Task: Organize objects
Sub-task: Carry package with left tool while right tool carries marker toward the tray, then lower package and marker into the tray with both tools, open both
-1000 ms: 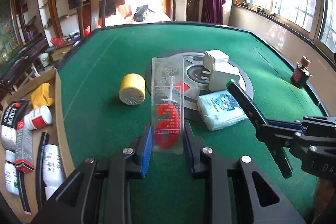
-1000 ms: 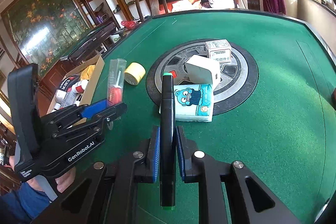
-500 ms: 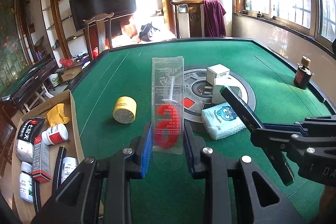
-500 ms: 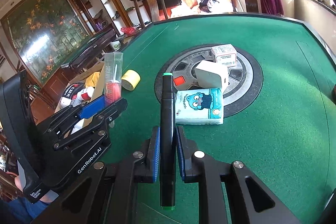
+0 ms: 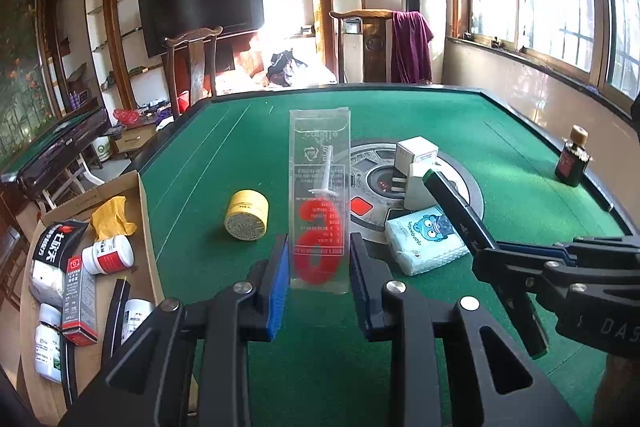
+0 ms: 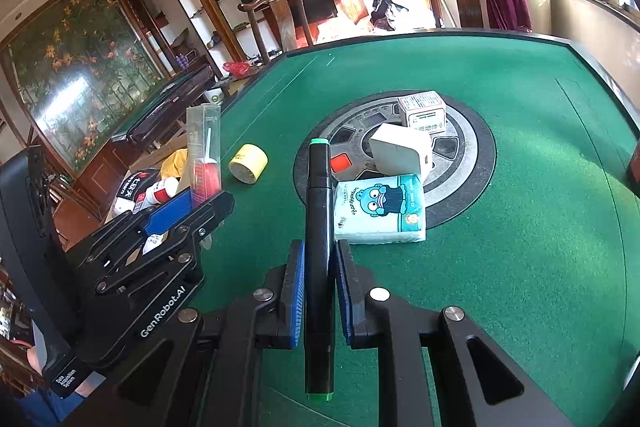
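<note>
My left gripper (image 5: 319,259) is shut on a clear plastic box (image 5: 320,203) with a red item inside, held upright above the green table (image 5: 400,115); it also shows in the right wrist view (image 6: 205,155). My right gripper (image 6: 319,267) is shut on a black marker (image 6: 319,227) with green ends, held above the table; the marker shows in the left wrist view (image 5: 468,219). On the table lie a yellow round tin (image 5: 247,215), a blue tissue pack (image 6: 380,209), a white charger (image 6: 400,153) and a small white carton (image 6: 422,109).
An open cardboard box (image 5: 144,235) at the table's left edge holds pill bottles (image 5: 108,254), packets and a boxed tube. A round metal hub (image 6: 464,143) sits mid-table. A small dark bottle (image 5: 573,161) stands at the right edge. Chairs stand beyond the far edge.
Both grippers have risen and drawn back from the table with their objects still held. The objects on the table have not moved.
</note>
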